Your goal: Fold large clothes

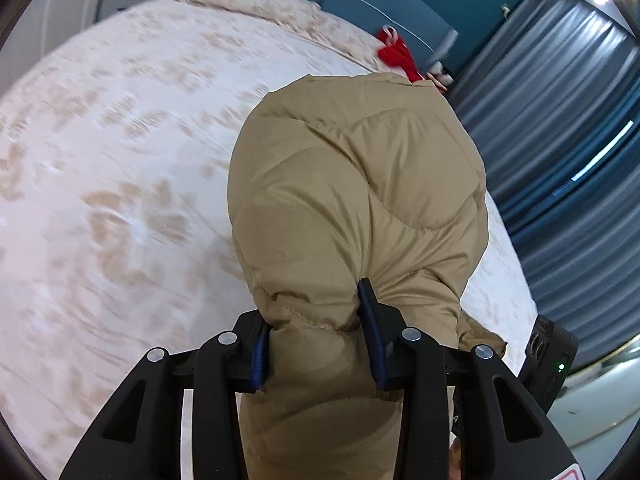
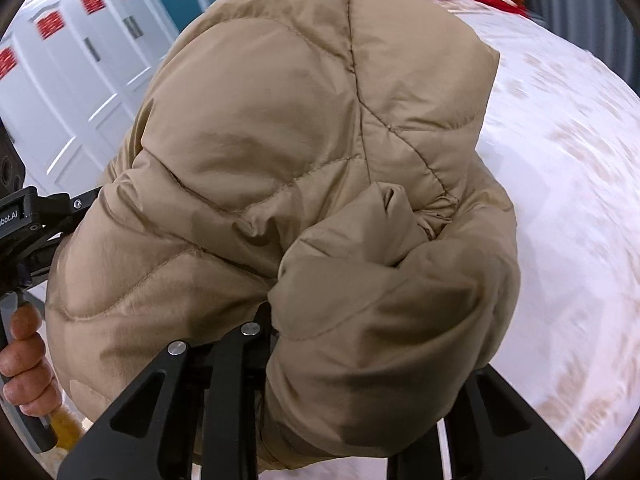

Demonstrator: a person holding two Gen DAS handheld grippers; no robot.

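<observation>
Left gripper [image 1: 318,336]: matte black linkage arms, round silver pivot screws, ribbed blue pads [image 1: 370,312]. Right gripper [image 2: 280,320]: same black arms and screws. Bare-skinned hand [image 2: 28,368].

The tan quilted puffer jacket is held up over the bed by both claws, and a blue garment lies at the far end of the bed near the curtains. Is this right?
Not entirely. The garment at the far end of the white patterned bed is red, not blue, as the left wrist view shows. The rest stands: the tan quilted puffer jacket is held up over the bed, gripped by the left claw and bunched over the right claw.
</observation>
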